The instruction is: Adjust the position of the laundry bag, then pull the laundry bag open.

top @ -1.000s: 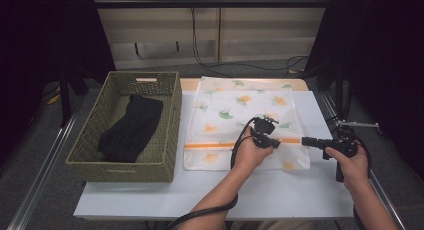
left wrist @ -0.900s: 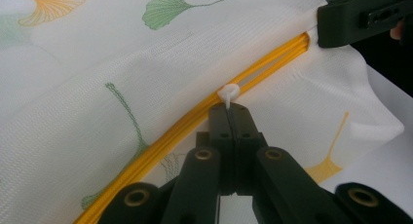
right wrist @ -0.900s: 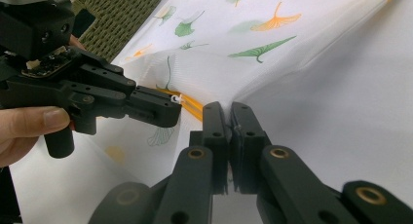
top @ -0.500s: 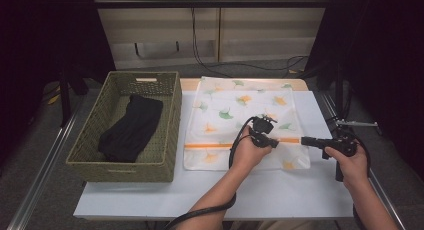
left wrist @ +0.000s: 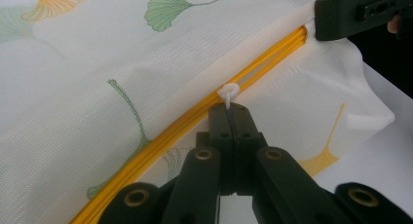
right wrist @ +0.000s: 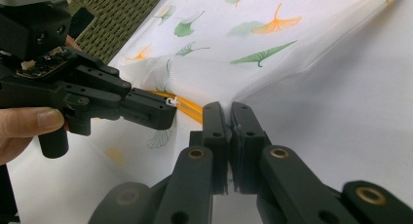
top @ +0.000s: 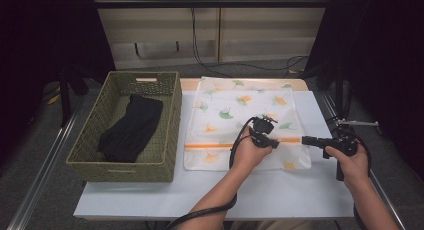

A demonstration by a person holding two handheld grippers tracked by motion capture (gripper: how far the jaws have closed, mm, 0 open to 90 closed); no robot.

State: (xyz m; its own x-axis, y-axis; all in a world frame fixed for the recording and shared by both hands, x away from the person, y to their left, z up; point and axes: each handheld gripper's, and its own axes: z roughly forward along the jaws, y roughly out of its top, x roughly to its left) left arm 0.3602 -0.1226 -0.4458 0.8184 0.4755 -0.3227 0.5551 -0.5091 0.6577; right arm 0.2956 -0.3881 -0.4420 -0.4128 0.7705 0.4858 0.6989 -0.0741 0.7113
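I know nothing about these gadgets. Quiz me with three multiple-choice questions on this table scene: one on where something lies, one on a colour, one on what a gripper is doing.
1. Where does the black garment lie?
A. in the woven basket
B. on the mesh laundry bag
C. on the floor

2. What colour is the zipper on the mesh laundry bag?
A. blue
B. orange-yellow
C. black

3. What is the left gripper doing?
A. standing wide open above the basket
B. clamped on the basket's rim
C. shut on the white zipper pull

Answers:
1. A, the high view shows the dark cloth inside the basket at the table's left.
2. B, the left gripper view shows an orange-yellow band running across the white mesh.
3. C, the jaws meet around the pull's tab, while the right gripper pinches the bag's edge nearby.
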